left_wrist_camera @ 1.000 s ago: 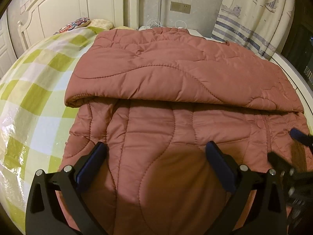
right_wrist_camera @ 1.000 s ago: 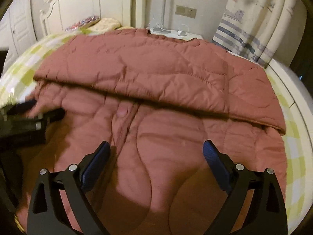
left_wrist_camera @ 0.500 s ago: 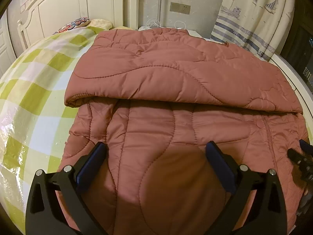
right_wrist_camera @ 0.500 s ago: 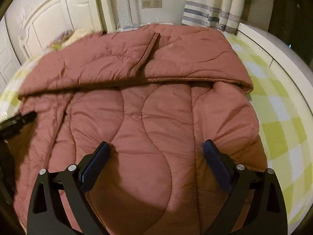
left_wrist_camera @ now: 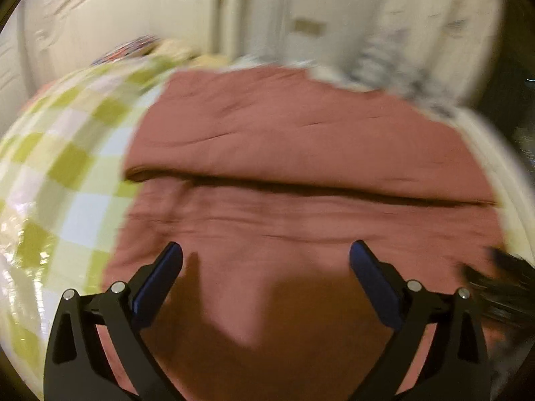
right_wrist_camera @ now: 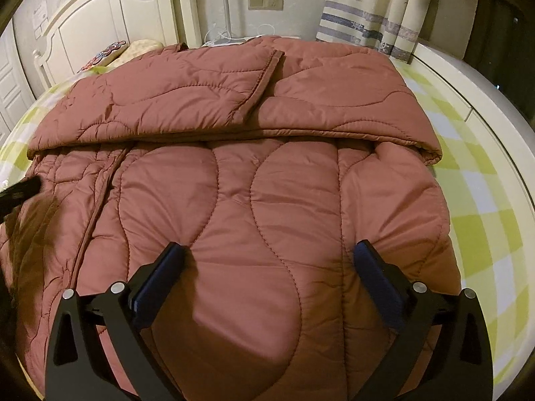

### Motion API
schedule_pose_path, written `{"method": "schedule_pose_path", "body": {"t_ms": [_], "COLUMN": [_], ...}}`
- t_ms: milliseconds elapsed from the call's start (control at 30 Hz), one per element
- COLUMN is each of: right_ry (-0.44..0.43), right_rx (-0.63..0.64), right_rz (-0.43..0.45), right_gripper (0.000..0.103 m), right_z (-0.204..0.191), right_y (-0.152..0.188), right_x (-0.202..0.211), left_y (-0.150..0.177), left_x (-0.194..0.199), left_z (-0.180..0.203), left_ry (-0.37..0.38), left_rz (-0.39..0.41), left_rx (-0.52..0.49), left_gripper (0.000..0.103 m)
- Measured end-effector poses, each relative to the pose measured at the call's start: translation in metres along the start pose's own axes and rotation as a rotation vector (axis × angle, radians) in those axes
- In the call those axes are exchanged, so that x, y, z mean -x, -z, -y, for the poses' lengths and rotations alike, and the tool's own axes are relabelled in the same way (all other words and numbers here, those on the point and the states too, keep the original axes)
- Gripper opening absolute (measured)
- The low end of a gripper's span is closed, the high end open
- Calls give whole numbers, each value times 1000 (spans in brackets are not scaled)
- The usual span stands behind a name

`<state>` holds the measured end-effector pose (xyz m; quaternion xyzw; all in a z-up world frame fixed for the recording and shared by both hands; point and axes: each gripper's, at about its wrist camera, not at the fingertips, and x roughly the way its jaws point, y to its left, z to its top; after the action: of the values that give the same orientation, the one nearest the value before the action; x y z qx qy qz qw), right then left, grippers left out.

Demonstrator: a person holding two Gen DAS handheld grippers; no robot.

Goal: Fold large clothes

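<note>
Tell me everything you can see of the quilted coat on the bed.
The quilted coat is a dusty-pink, puffy padded garment with wavy stitched lines and a front placket with a snap at its left. It lies flat on the green checked sheet, its far part folded toward the camera, with a bound edge showing on the fold. Nothing grips it.

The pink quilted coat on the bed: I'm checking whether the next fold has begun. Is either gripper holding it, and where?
Nothing is held. The left gripper and right gripper both stand wide above the coat, the right's jaws opening, pads clamping no fabric.
</note>
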<state>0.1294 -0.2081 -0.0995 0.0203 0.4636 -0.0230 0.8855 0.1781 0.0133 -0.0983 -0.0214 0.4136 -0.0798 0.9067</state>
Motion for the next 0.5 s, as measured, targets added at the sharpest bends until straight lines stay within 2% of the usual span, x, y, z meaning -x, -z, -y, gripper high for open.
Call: {"method": "schedule_pose_path", "body": {"t_ms": [100, 133, 200, 333, 400, 433, 500], "right_ry": [-2, -2, -5, 6, 60, 53, -16], "right_rx": [0, 1, 1, 0, 6, 23, 73], "right_rz": [0, 0, 0, -1, 38, 67, 90], "right_gripper": [99, 99, 99, 98, 98, 98, 98], "right_z": [3, 5, 6, 6, -4, -12, -32], "right_y": [-3, -5, -5, -4, -2, 1, 6], "right_x": [-2, -3, -3, 0, 12, 19, 31], "left_y": [14, 20, 34, 24, 23, 23, 23], "left_x": [10, 3, -24, -14, 4, 15, 31], "left_z": [32, 37, 44, 26, 18, 12, 3], "left_ry": [-10, -17, -59, -20, -31, -31, -77], "left_rz": [21, 2, -96, -98, -53, -23, 17], "left_rx": [-125, -142, -178, -119, -102, -100, -115], "left_gripper": [101, 101, 101, 101, 101, 101, 101]}}
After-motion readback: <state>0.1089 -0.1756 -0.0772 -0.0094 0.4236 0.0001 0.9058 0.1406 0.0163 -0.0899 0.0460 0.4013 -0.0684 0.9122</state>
